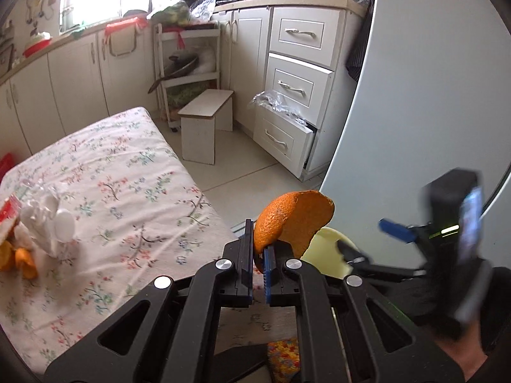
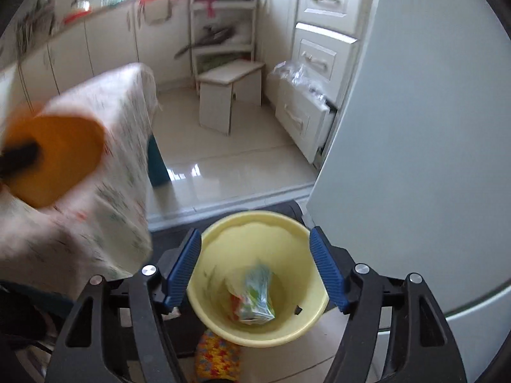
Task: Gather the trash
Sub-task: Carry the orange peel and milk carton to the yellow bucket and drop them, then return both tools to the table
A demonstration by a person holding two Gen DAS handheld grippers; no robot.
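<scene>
Kitchen cabinets and pale floor tiles fill the background, with a flower-print cloth covering the worktop (image 1: 105,172) to the left of the left gripper (image 1: 259,255). Far to that gripper's left, at the worktop's edge, more rubbish waits: crumpled white plastic (image 1: 48,220) and a few orange scraps (image 1: 19,258). The left gripper is clamped on a curl of orange peel (image 1: 293,220), pinching only its lower edge so the rest stands up above the fingertips, clear of the cloth for carrying. Just beyond and to its right sits the yellow bin (image 2: 255,274), on the floor beside a white appliance, low enough that things can simply be dropped in. The right gripper (image 2: 255,274) hangs directly over the bin with its blue pads spread wide and nothing between them; a crumpled wrapper (image 2: 255,296) lies at the bin's bottom below it. The peel probably goes in next, once the right gripper clears the opening.
</scene>
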